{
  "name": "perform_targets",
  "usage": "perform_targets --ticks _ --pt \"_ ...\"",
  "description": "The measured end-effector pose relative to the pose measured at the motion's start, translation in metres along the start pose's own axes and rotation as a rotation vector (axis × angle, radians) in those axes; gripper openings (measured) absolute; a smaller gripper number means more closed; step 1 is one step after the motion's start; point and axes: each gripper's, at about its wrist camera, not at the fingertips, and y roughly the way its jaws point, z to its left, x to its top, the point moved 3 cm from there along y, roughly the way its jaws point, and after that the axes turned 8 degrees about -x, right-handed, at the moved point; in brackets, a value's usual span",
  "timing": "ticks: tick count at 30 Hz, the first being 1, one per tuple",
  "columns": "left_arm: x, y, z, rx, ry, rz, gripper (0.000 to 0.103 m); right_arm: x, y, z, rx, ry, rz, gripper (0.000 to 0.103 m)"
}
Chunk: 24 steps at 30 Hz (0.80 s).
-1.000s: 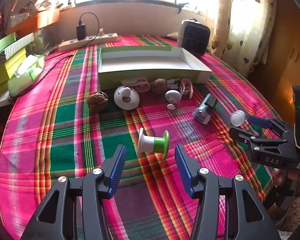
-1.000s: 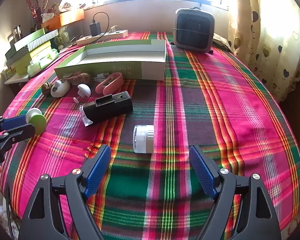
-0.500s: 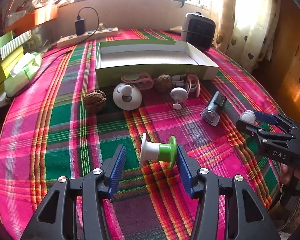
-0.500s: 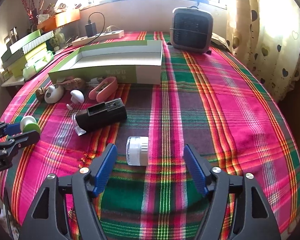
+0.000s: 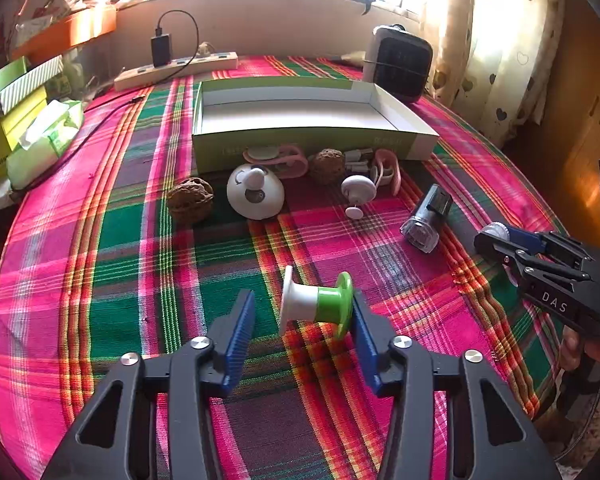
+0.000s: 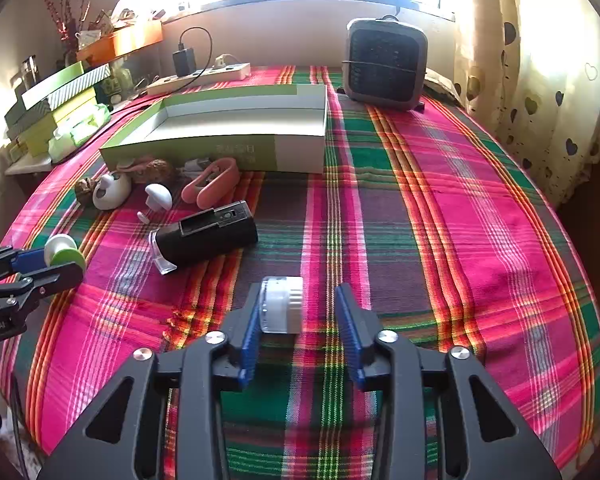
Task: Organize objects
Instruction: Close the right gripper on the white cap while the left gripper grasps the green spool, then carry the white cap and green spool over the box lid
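A white-and-green spool (image 5: 315,304) lies on its side on the plaid tablecloth between the blue pads of my left gripper (image 5: 301,300). Its jaws are closing: the right pad touches the green flange, the left pad stands apart from the white flange. A small white ribbed cap (image 6: 282,304) lies between the fingers of my right gripper (image 6: 299,292), whose jaws are also closing. There the left pad is against the cap and a gap remains on the right. Behind both lies an open green box (image 5: 311,140), empty.
In front of the box lie a black cylinder with a clear end (image 5: 427,220), two walnuts (image 5: 190,200), a white dome (image 5: 256,196), a white knob (image 5: 357,192) and pink clips (image 6: 210,184). A heater (image 6: 383,64) and power strip (image 5: 176,68) stand behind.
The left gripper moved forward until the spool lay between its pads, then narrowed slightly. The right gripper's jaws narrowed a lot around the white cap, which now sits between them.
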Motion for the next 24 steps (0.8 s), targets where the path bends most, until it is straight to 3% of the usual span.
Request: perform_targets --ticks 5,8,24 --pt "0.001 0.001 -0.002 -0.006 0.007 -0.001 0.032 0.0 -0.001 0.002 0.004 -0.006 0.0 0.024" --pt "0.0 0.0 -0.003 0.001 0.019 -0.001 0.031 0.0 -0.001 0.003 0.006 -0.007 0.002 0.02" --pt "0.016 -0.008 0.004 0.004 0.004 -0.036 0.031 0.014 -0.006 0.006 0.008 -0.007 -0.02 0.02"
